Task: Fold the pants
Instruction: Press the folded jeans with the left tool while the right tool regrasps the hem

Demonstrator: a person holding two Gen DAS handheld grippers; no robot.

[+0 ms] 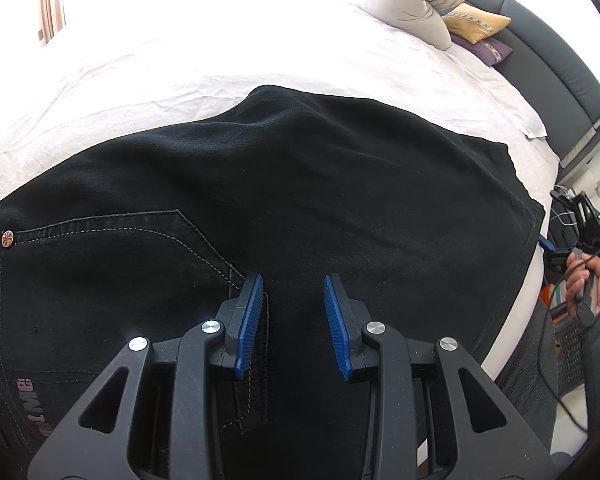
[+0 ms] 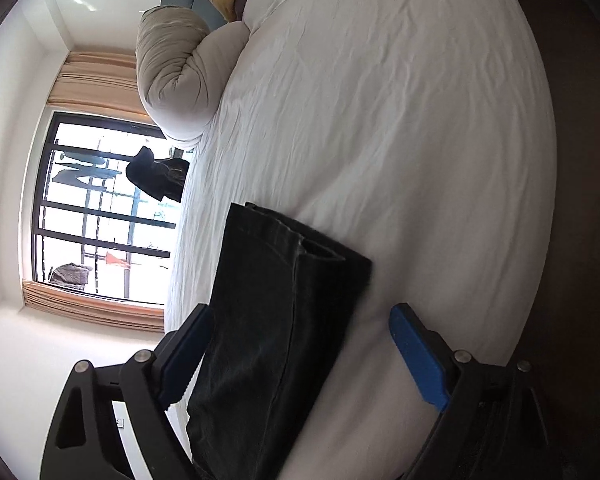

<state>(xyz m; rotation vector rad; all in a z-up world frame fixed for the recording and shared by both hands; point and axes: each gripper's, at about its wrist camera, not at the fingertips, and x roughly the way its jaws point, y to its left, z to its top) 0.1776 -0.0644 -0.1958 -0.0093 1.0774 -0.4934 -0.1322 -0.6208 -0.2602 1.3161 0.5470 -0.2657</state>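
Note:
Black jeans (image 1: 300, 200) lie spread on the white bed (image 1: 180, 64), back pocket and waistband at the left. My left gripper (image 1: 294, 280) hovers open just above the seat of the jeans, blue pads apart, holding nothing. In the right wrist view the leg end of the jeans (image 2: 284, 300) with its hem opening lies on the bed sheet (image 2: 380, 120). My right gripper (image 2: 300, 316) is wide open, its fingers on either side of the leg cloth; the view is rolled sideways. The right gripper also shows at the bed's right edge in the left wrist view (image 1: 580, 240).
A rolled beige duvet (image 1: 416, 0) and yellow and purple cushions (image 1: 476, 24) lie at the head of the bed by a dark headboard (image 1: 552, 64). A window with curtains (image 2: 100, 208) is beyond the bed. Cables and a chair (image 1: 564, 340) stand at the right.

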